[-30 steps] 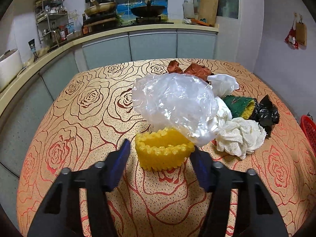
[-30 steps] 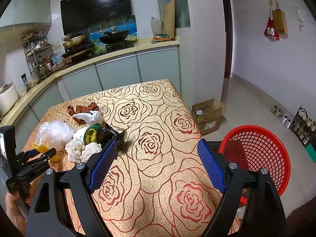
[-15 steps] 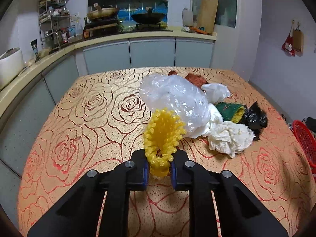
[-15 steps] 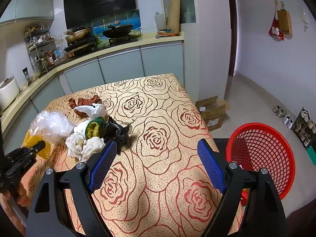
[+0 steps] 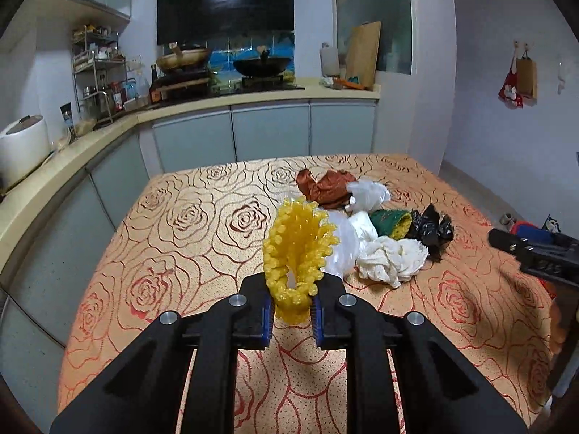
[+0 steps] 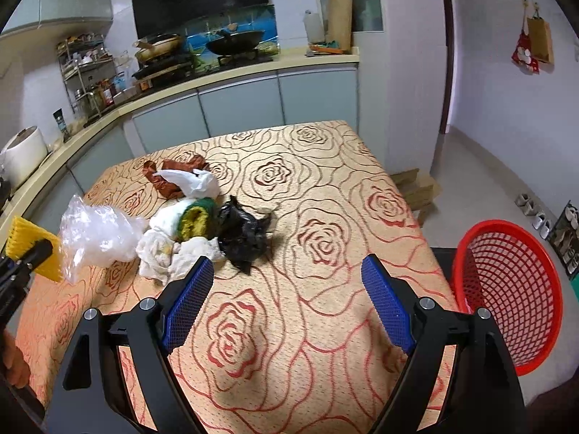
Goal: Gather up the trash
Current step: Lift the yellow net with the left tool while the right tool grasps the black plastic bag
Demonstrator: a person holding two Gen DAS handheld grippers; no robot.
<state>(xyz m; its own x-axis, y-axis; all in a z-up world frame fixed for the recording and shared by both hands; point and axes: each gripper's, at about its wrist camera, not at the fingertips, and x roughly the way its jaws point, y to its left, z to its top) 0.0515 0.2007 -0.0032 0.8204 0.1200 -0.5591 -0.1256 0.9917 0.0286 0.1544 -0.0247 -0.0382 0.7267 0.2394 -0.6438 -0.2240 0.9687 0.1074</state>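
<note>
The left gripper (image 5: 290, 316) is squeezing the yellow foam net (image 5: 297, 253) tight and carrying it clear of the table (image 5: 173, 238), its long axis standing up from the jaws. The right gripper (image 6: 286, 303) is hanging wide and empty over the cloth (nearer the pile (image 6: 202, 231), notably). The red basket (image 6: 506, 289) is sitting on the floor off the table's right edge, so the net is needing to cross right.

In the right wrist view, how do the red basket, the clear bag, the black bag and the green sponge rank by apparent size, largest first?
1. Red basket, though it is nearest the camera, so this is unsure.
2. Clear bag.
3. Black bag.
4. Green sponge, partly hidden.
</note>
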